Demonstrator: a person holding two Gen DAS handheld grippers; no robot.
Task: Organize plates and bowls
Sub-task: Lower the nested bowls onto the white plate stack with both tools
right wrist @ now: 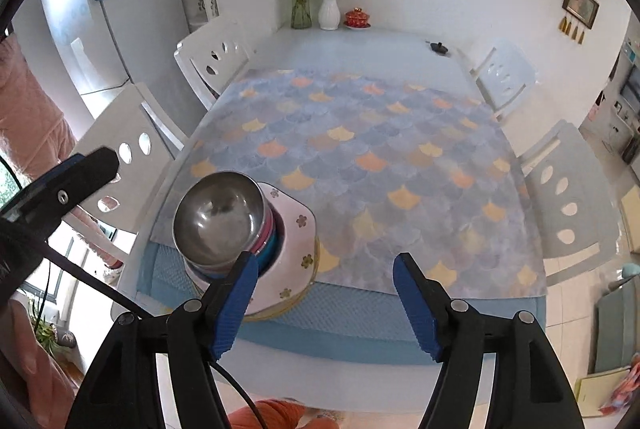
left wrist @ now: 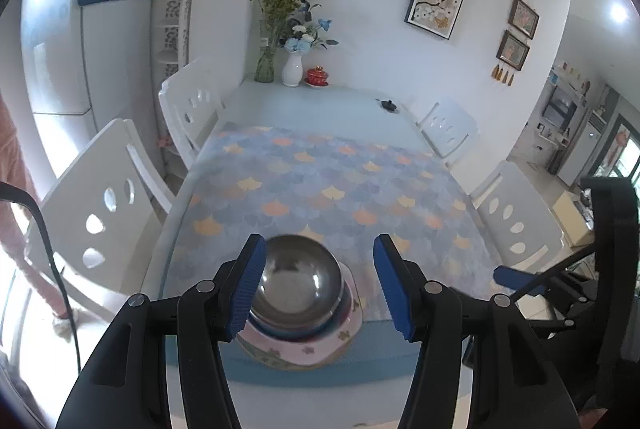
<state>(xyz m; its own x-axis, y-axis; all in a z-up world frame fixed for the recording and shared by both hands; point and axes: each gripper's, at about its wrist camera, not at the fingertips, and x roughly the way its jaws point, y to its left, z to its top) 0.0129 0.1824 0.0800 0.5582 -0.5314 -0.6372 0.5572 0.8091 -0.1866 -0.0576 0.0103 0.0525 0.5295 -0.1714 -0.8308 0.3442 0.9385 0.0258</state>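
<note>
A steel bowl (left wrist: 298,283) tops a stack of bowls that sits on pink flowered plates (left wrist: 316,351) near the table's front edge. My left gripper (left wrist: 320,277) is open and empty, raised above the stack, its jaws framing the bowl. In the right wrist view the steel bowl (right wrist: 218,219) rests on pink and blue bowls (right wrist: 272,243) over the flowered plates (right wrist: 294,253). My right gripper (right wrist: 326,299) is open and empty, above and to the right of the stack. The left gripper (right wrist: 64,185) shows at the left edge there.
A patterned cloth (right wrist: 360,157) covers the blue table (right wrist: 360,333). Two vases (right wrist: 329,11) and a red lidded cup (right wrist: 357,18) stand at the far edge, with a small black object (right wrist: 439,47) far right. White chairs (right wrist: 132,145) line both sides.
</note>
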